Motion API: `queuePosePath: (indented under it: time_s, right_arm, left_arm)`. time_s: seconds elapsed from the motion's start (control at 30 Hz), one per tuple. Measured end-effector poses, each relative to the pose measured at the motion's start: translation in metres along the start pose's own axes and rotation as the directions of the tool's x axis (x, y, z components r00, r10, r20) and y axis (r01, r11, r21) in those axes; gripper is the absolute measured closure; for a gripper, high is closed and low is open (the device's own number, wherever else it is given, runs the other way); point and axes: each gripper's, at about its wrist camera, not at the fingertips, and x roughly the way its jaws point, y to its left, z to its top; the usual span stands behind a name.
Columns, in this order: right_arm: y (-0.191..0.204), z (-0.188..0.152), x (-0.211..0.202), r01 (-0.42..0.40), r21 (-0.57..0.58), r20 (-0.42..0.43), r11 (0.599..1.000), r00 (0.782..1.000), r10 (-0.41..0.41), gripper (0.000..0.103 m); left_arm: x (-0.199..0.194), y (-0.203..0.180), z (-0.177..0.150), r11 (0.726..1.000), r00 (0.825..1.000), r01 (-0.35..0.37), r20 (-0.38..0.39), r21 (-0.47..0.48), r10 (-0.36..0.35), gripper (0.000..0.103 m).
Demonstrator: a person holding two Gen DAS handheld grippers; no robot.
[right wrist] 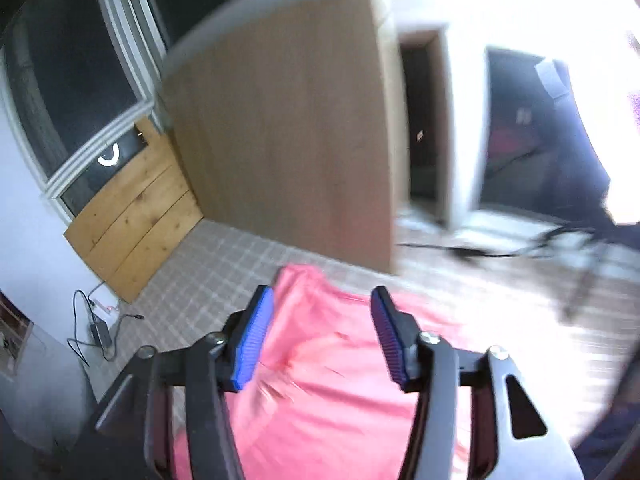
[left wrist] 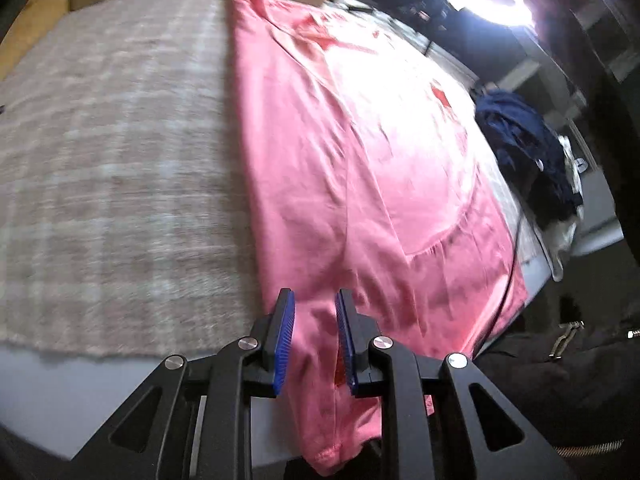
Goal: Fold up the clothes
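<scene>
Pink garment (left wrist: 360, 168): laid out flat on the plaid blanket (left wrist: 120, 168) of a bed, ahead of both tongs, its near hem draped over the edge. Left tongs (left wrist: 314, 312): parted, hem seen between the blue pads, apparently not gripped. Right tongs (right wrist: 322, 312): spread wide, held above the garment (right wrist: 320, 380), nothing grasped. Dark clothes pile (left wrist: 524, 140): well right of the left tongs.

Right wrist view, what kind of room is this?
Probably a bedroom at home. A pink garment lies on a checked bed cover, a wooden headboard rises behind it, and a window sits to the side. A doorway opens beyond.
</scene>
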Motion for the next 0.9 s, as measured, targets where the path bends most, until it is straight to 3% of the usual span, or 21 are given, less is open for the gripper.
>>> queuePosePath:
  time_s: [0.17,0.3,0.43,0.5,0.6,0.67,0.73,0.77,0.83,0.9]
  right_arm:
    - [-0.064,-0.022,-0.083,0.124,-0.033,0.049,0.992,0.991,-0.123,0.04]
    - [-0.111,-0.04,-0.118,0.082,0.0,0.017,0.997,0.997,-0.082,0.041]
    - [-0.142,-0.057,-0.137,0.024,-0.005,-0.022,1.0,0.999,-0.024,0.04]
    - [-0.155,-0.066,-0.152,0.043,-0.03,-0.024,0.999,0.999,-0.044,0.04]
    - [-0.173,-0.076,-0.171,0.047,-0.04,-0.022,0.998,0.999,-0.048,0.04]
    - [-0.178,-0.091,-0.171,0.001,0.012,-0.039,1.0,0.999,-0.001,0.041]
    - [-0.167,-0.118,-0.159,-0.099,0.033,-0.109,0.995,0.989,0.102,0.041]
    - [-0.152,-0.14,-0.151,-0.154,0.007,-0.159,0.988,0.975,0.153,0.041]
    - [-0.113,-0.192,-0.134,-0.196,-0.08,-0.258,0.977,0.951,0.169,0.041]
    - [-0.085,-0.23,-0.122,-0.225,-0.088,-0.323,0.97,0.928,0.186,0.041]
  left_arm:
    - [-0.025,-0.025,-0.012,0.996,0.994,-0.077,0.076,-0.045,0.08,0.083]
    - [-0.026,-0.073,-0.024,0.99,0.985,-0.133,0.099,-0.053,0.138,0.083]
    - [-0.008,-0.144,-0.033,0.992,0.988,-0.122,0.095,0.002,0.122,0.078]
    - [0.005,-0.184,-0.038,0.991,0.989,-0.12,0.09,0.052,0.115,0.076]
    - [0.017,-0.211,-0.043,0.989,0.991,-0.119,0.069,0.083,0.113,0.076]
    - [0.014,-0.202,-0.045,0.988,0.986,-0.153,0.08,0.032,0.15,0.074]
    - [0.004,-0.179,-0.051,0.977,0.973,-0.207,0.089,-0.056,0.211,0.074]
    - [-0.004,-0.162,-0.056,0.963,0.963,-0.243,0.091,-0.12,0.254,0.075]
    - [-0.023,-0.125,-0.069,0.919,0.937,-0.309,0.088,-0.245,0.339,0.077]
    - [-0.036,-0.094,-0.083,0.875,0.918,-0.355,0.054,-0.328,0.393,0.077]
